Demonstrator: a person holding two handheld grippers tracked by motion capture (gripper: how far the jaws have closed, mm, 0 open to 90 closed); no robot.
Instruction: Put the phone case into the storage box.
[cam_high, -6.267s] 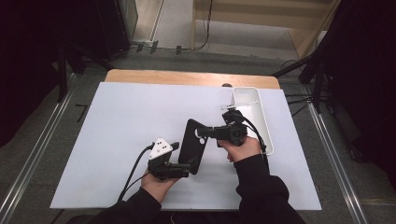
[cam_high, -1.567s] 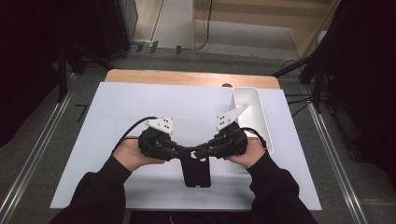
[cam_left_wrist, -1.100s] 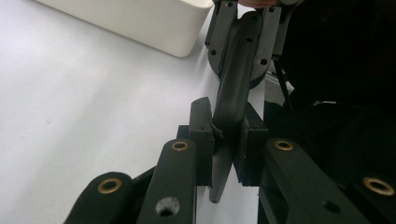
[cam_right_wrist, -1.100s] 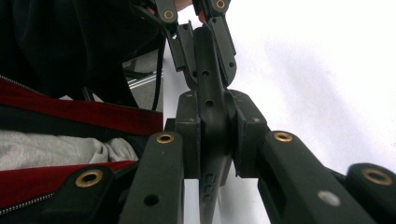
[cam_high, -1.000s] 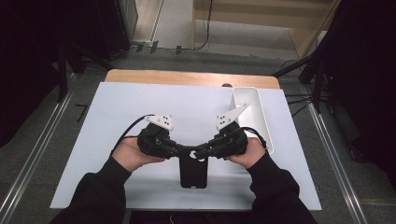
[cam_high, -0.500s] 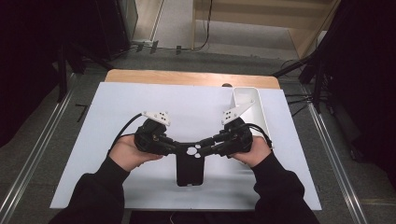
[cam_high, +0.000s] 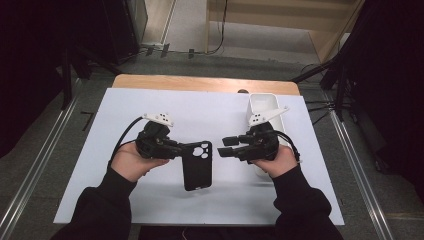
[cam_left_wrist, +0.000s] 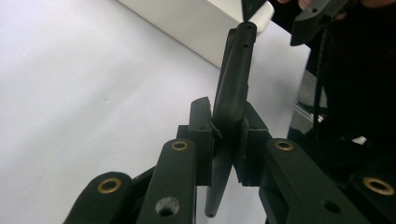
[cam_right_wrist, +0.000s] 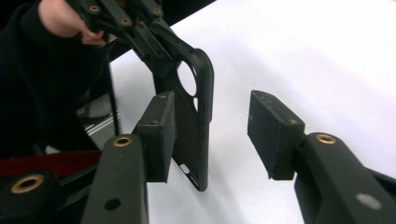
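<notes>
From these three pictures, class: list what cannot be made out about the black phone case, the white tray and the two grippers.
- Black phone case: its inner face; high view shows the back, left gripper view edge-on.
- White rectangular plastic tray: its near end, covered by the right gripper in the high view; the frame edge crops it in the left gripper view.
- Left gripper: pad faces, pressed against the case.
</notes>
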